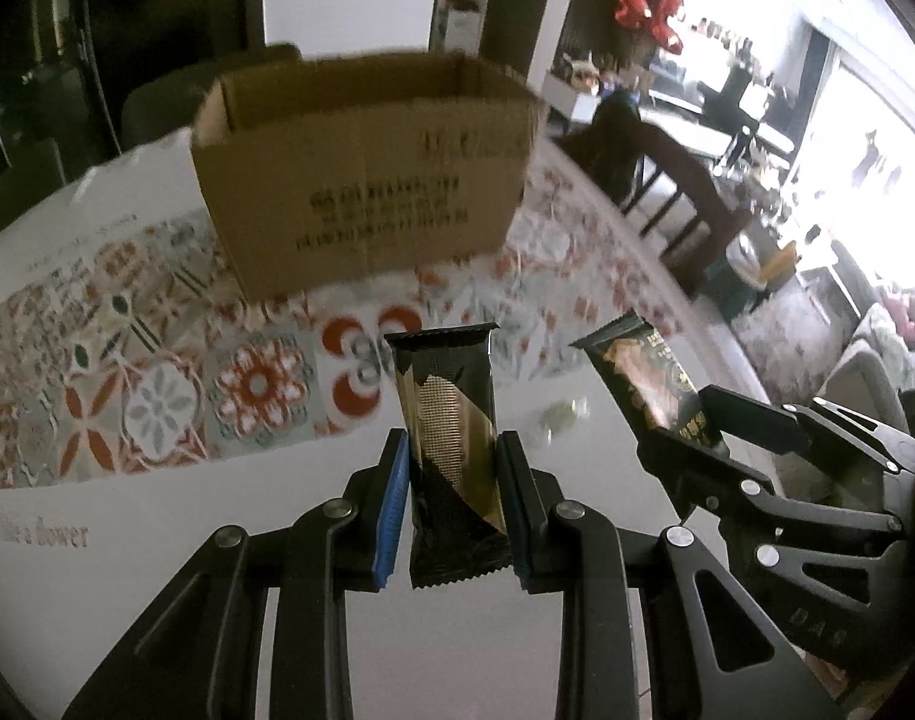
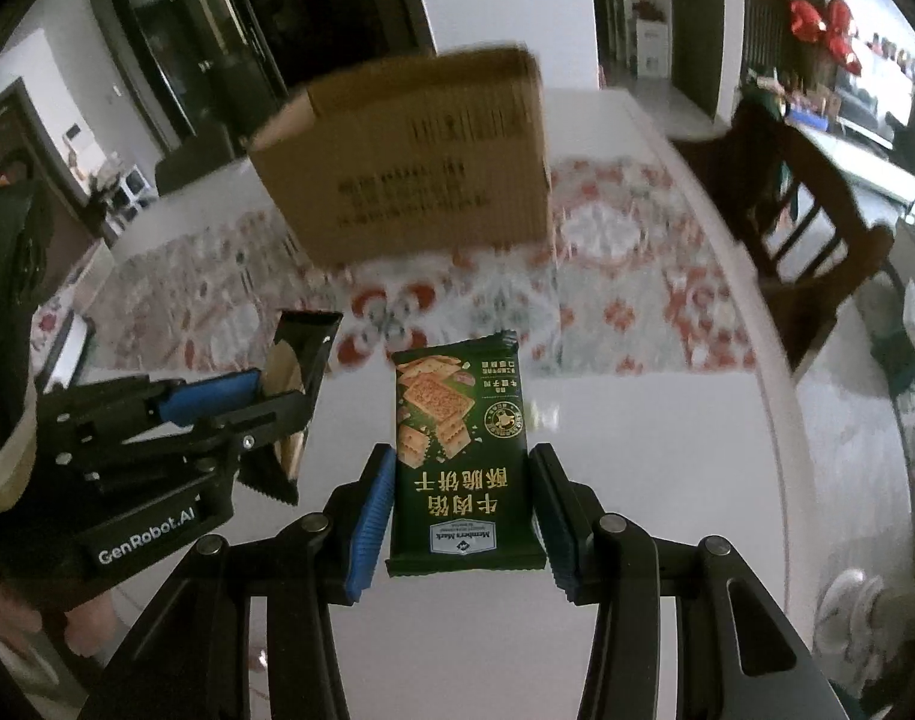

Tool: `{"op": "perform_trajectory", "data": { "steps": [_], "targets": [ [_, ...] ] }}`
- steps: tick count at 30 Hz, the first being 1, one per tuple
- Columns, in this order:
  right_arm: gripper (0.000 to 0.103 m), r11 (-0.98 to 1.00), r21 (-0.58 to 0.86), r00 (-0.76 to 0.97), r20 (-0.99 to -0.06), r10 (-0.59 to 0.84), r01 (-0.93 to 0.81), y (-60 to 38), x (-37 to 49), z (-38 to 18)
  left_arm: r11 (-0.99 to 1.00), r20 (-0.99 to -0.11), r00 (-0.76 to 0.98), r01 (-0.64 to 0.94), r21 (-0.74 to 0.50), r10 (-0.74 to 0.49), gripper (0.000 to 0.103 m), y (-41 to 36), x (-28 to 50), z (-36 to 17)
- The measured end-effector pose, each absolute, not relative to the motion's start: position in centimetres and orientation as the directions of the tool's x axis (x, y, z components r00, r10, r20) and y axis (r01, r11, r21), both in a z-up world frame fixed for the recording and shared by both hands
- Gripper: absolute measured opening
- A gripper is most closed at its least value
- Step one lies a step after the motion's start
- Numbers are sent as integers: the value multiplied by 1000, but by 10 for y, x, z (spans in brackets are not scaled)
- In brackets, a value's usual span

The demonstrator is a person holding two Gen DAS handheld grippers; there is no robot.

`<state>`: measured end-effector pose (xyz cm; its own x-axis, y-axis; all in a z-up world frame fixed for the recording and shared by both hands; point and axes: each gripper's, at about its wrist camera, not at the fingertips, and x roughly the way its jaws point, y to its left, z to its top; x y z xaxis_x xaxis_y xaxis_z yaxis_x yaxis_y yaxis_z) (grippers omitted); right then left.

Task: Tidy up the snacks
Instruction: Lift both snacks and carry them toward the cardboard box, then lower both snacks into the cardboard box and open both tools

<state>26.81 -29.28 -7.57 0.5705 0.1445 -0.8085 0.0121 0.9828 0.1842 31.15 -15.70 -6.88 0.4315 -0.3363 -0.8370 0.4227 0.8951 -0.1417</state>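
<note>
My left gripper (image 1: 452,468) is shut on a black and gold snack bar (image 1: 451,420), held above the white table. My right gripper (image 2: 463,480) is shut on a dark green cracker packet (image 2: 460,450). In the left wrist view the right gripper (image 1: 685,450) holds its packet (image 1: 643,378) at the right. In the right wrist view the left gripper (image 2: 265,414) holds its bar (image 2: 295,372) at the left. An open cardboard box (image 1: 361,168) stands ahead on the patterned mat; it also shows in the right wrist view (image 2: 415,168).
A patterned tile mat (image 1: 157,372) covers the far part of the white table (image 2: 667,450). A dark wooden chair (image 2: 817,228) stands off the table's right edge. A small pale wrapped item (image 1: 562,414) lies on the table between the grippers.
</note>
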Motion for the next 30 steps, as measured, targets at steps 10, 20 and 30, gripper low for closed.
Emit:
{"op": "perform_trajectory", "data": {
  "steps": [10,20,30],
  "targets": [
    [46,987,157,688,-714,129,-22,-291,291,-25,907,-757,551,400,-131,-352,29,-148,330,-19],
    [46,985,163,749,-646,148,-55,-292,345,3,926,-704,635,365,-92,-320,29,-142,379,9],
    [46,986,132,762,-628,159,-97,-290,412,18,934,-696,648,344,-93,-308,29,-142,441,18]
  ]
}}
